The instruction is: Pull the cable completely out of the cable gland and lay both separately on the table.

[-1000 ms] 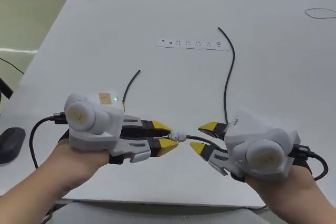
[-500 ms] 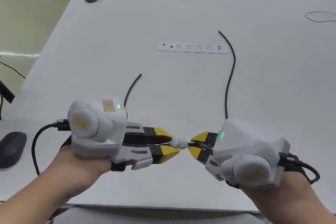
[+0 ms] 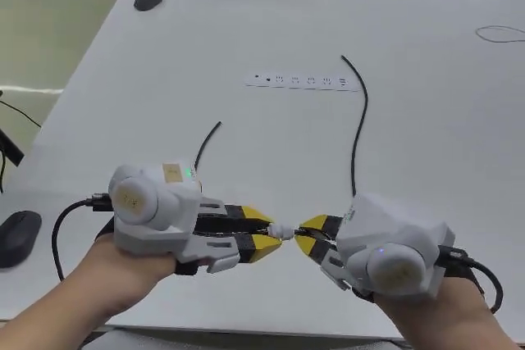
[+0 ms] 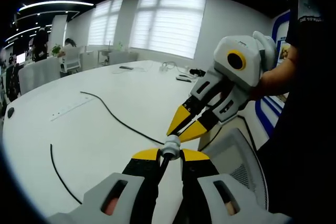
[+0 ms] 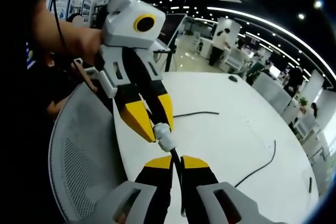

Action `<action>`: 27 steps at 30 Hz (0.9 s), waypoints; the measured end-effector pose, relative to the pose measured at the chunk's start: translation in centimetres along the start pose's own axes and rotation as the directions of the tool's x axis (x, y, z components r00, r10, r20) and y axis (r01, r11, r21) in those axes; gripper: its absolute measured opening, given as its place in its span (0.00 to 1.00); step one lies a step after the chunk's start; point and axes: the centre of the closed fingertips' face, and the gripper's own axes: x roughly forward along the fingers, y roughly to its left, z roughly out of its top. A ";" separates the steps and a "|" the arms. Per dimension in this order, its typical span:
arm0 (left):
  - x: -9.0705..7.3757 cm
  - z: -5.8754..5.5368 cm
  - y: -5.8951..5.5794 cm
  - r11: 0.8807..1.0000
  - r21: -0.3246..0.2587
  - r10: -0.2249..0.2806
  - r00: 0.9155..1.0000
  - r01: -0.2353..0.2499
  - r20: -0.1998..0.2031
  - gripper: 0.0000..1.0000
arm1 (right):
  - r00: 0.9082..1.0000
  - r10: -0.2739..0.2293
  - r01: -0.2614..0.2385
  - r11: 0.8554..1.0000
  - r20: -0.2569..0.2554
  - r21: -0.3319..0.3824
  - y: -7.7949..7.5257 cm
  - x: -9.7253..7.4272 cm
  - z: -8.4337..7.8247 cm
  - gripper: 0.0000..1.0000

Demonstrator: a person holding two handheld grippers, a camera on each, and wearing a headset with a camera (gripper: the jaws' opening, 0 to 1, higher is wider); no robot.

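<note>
The tan sticker (image 3: 172, 173) on top of the left tool (image 3: 264, 229) is too small to read, and the marks beside the sockets of the power strip (image 3: 303, 81) are no clearer. Both tools are held roughly level over the near edge of the desk (image 3: 164, 79), tips facing each other and almost touching. The left hand (image 3: 123, 272) and right hand (image 3: 426, 313) grip them from below and behind. The left tool is pinched tight on the white gland (image 3: 281, 230). The right tool (image 3: 307, 234) is narrowed onto the black cable (image 3: 358, 129) just beside the gland, where the cable enters it. Beyond the right tool the cable runs away across the desk to a free end near the strip. A shorter black stretch (image 3: 205, 141) slips behind the left tool; whether it joins the cable is hidden. A mouse (image 3: 148, 0) lies at the far left corner.
</note>
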 end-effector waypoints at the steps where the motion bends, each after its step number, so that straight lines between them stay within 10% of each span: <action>1: 0.0 0.0 0.0 1.000 0.001 0.001 1.000 -0.001 0.001 0.15 | 1.000 -0.001 0.001 1.000 0.000 0.001 0.0 0.0 0.0 0.00; 27: -0.3 -0.5 0.1 1.000 -0.016 0.021 1.000 -0.021 0.008 0.15 | 0.996 -0.045 0.061 0.971 -0.072 0.233 -2.2 0.6 -6.0 0.00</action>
